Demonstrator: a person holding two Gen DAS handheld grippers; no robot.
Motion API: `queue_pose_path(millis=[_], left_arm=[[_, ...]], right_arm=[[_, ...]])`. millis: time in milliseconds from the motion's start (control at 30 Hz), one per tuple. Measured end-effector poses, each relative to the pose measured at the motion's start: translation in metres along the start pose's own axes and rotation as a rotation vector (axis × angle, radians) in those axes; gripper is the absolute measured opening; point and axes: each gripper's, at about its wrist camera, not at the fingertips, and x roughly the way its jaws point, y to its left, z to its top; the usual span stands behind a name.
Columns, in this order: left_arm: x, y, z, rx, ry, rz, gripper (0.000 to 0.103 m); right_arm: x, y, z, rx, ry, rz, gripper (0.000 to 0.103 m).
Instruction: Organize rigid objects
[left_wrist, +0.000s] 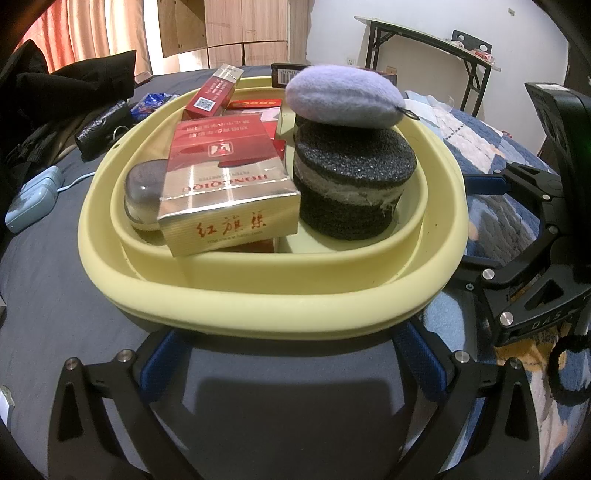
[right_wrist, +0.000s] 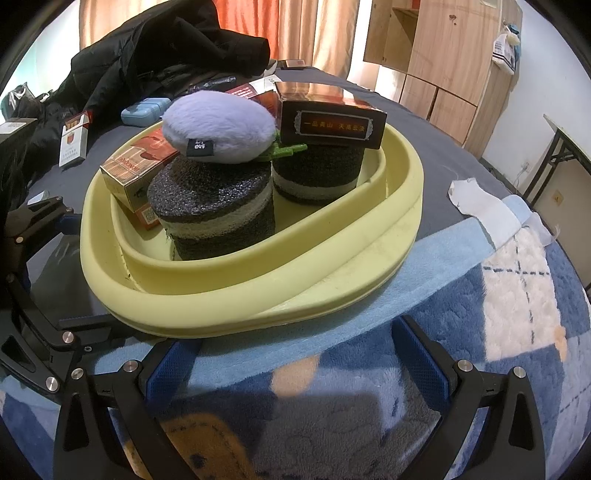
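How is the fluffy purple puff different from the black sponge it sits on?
The purple puff is fluffy and pale lilac; the black sponge is rough, dark and speckled with a pale band round its middle. The puff is a flat, rounded cushion, while the sponge is a taller cylinder with straight sides. The puff sits tilted on top; the sponge stands upright in the yellow basin. Both look round from above.

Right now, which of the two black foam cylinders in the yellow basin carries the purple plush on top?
The nearer foam cylinder, beside the gold-and-red pack, carries the purple plush. The farther cylinder carries a dark brown box instead.
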Motion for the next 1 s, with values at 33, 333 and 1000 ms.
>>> queue_pose_path(millis=[33,333,1000], left_arm=[[0.000,0.000,0.000,0.000,0.000,0.000,0.103],[0.001,-0.001,0.002,0.000,0.000,0.001,0.103],[-0.005,0.005,-0.007,-0.007,-0.002,-0.009,0.103]], right_arm=[[0.000,0.000,0.000,0.000,0.001,0.001,0.103],[-0.001,-0.003,0.000,0.000,0.001,0.001,0.103],[-0.001,-0.005,0.002,-0.002,0.001,0.001,0.103]])
